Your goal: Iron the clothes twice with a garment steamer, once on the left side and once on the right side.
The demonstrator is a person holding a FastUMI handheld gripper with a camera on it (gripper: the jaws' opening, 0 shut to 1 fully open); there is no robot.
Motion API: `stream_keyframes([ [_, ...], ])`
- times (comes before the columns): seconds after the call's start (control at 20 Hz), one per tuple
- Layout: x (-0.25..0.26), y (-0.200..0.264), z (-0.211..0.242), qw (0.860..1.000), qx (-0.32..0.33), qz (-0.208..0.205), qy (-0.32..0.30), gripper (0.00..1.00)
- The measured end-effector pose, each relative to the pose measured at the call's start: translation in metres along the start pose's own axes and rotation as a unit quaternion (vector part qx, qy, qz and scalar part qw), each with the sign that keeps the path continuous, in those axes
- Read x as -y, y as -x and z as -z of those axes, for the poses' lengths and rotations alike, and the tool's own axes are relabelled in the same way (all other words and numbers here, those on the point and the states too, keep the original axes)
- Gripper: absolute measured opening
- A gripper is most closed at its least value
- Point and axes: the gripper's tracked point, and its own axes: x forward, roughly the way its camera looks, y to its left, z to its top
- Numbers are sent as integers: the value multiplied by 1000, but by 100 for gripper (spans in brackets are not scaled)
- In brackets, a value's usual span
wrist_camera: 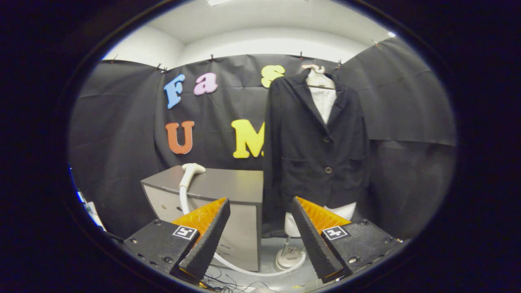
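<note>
Gripper (pixel 260 228) is hanging open and empty, well short of the white garment steamer head (pixel 193 169) lying at the grey cabinet's (pixel 228 187) left edge beside the hanging black jacket (pixel 313 150); risk: its trailing hose dragging it off mid-grasp.

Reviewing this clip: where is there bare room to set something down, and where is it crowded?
The cabinet top is mostly bare between the steamer head at its left end and the jacket at its right. The floor below is crowded: the hose, the mannequin base and loose cables. The open gripper holds nothing.
</note>
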Motion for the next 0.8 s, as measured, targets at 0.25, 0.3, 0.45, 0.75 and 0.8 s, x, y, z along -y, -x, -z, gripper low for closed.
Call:
stream_keyframes([
  [0.25,-76,-108,-23,996,-32,-81,10,97],
  [0.3,-95,-129,-23,994,-41,-99,13,97],
  [0.45,-147,-185,-13,986,-75,-144,26,97],
  [0.75,-220,-261,28,969,-147,-191,50,97],
  [0.8,-228,-274,32,967,-156,-194,53,97],
])
